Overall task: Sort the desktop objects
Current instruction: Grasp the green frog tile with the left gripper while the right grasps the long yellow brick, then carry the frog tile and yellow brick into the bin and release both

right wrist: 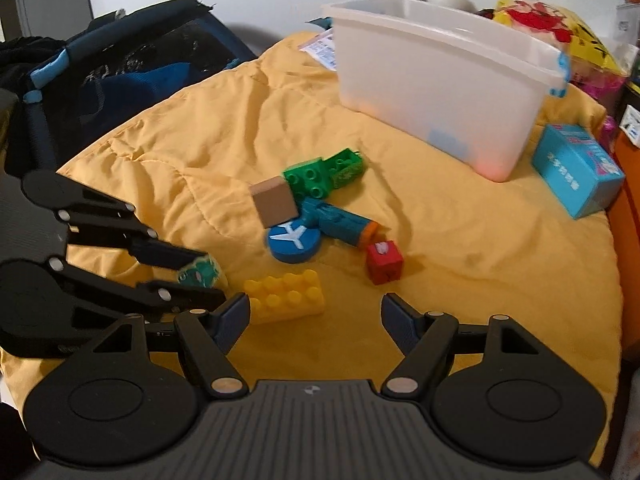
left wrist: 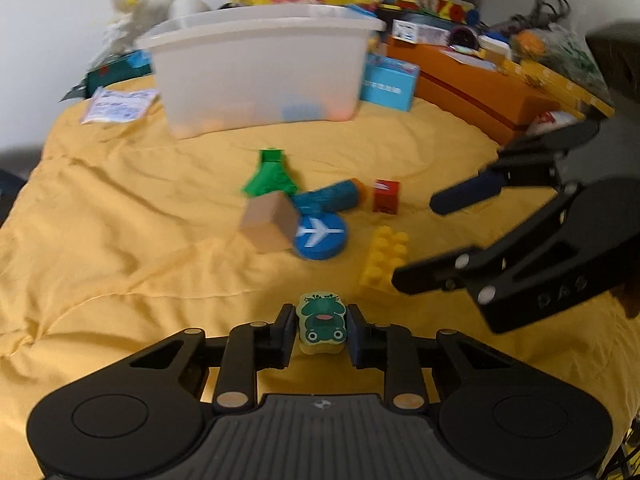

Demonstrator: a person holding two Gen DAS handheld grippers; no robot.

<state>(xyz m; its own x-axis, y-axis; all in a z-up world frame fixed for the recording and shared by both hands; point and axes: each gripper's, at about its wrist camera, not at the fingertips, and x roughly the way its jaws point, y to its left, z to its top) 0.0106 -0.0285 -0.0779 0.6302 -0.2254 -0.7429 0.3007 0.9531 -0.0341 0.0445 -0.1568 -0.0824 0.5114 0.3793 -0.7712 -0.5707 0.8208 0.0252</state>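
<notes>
Left wrist view: the left gripper [left wrist: 320, 330] is clamped on a small yellow-edged block printed with a green frog [left wrist: 321, 322], bottom centre, above the yellow quilted cloth [left wrist: 140, 208]. The translucent white plastic bin [left wrist: 260, 68] sits upper centre.

Right wrist view: the right gripper [right wrist: 316, 316] spreads wide — nothing between its fingers. Just beyond, lower centre, lies a yellow studded building brick [right wrist: 286, 294]; a red cube [right wrist: 384, 262] sits right of it.
</notes>
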